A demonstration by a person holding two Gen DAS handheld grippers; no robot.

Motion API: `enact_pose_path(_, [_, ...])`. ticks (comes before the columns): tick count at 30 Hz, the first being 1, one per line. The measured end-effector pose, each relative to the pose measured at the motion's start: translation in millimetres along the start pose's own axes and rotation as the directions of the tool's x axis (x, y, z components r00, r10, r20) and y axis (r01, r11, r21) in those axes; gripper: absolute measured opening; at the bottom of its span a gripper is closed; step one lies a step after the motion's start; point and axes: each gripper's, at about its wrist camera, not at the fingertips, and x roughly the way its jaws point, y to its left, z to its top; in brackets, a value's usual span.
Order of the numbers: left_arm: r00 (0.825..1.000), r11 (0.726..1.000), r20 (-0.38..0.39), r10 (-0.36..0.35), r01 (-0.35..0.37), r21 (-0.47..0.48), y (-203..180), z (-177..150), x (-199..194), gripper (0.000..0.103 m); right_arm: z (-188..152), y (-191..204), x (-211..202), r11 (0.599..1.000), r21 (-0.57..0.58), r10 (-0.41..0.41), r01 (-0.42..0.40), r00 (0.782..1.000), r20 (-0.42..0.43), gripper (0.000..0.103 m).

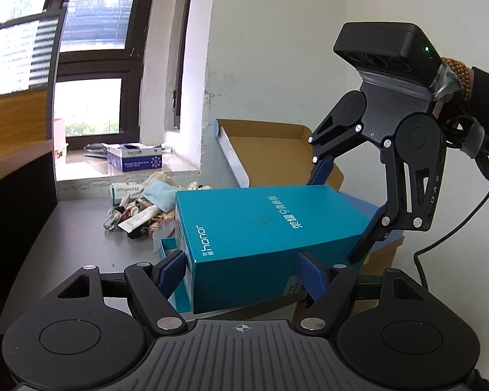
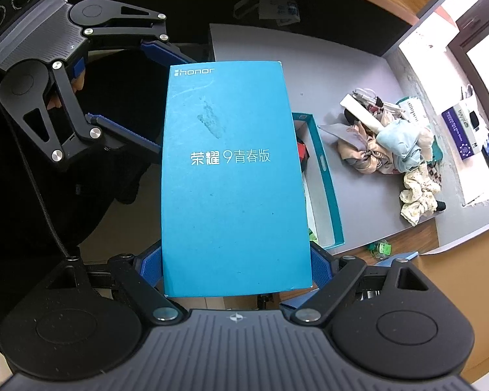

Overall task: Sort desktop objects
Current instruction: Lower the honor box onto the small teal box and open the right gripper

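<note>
A teal Honor phone-box lid [image 1: 264,228] is held in the air between both grippers. My left gripper [image 1: 241,270] is shut on its near end, blue pads against both sides. My right gripper [image 1: 342,208] comes from the right and is shut on the far end. In the right wrist view the lid [image 2: 231,176] fills the centre, my right gripper [image 2: 236,270] clamps its near end and my left gripper [image 2: 146,97] grips the far end. The open box base [image 2: 322,192] lies on the grey desk [image 2: 358,75] just right of the lid.
A pile of clutter [image 1: 143,205] with cloths, a white tube and cables lies on the desk near the window sill; it also shows in the right wrist view [image 2: 388,143]. An open cardboard box [image 1: 270,150] stands against the wall. A blue glove box [image 1: 133,158] sits on the sill.
</note>
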Motion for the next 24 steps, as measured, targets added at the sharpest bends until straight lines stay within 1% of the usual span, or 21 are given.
enact_pose_path(5, [1.000,1.000,-0.017,0.005,-0.005,0.001,5,6,10,0.077,6,-15,7,1.000,-0.021,0.019,-0.019,1.000,-0.019,0.090])
enact_pose_path(8, [1.000,1.000,-0.021,0.011,-0.010,0.022,8,12,14,0.077,11,-24,10,0.999,-0.034,0.024,-0.025,0.999,-0.031,0.090])
enact_pose_path(18, [0.999,1.000,-0.047,-0.009,0.009,0.001,27,27,34,0.077,24,-56,18,0.998,-0.040,0.040,-0.042,0.998,-0.051,0.090])
enact_pose_path(24, [0.998,1.000,-0.060,-0.021,0.019,-0.024,30,26,45,0.077,27,-69,27,0.997,-0.038,0.068,-0.071,0.995,-0.070,0.090])
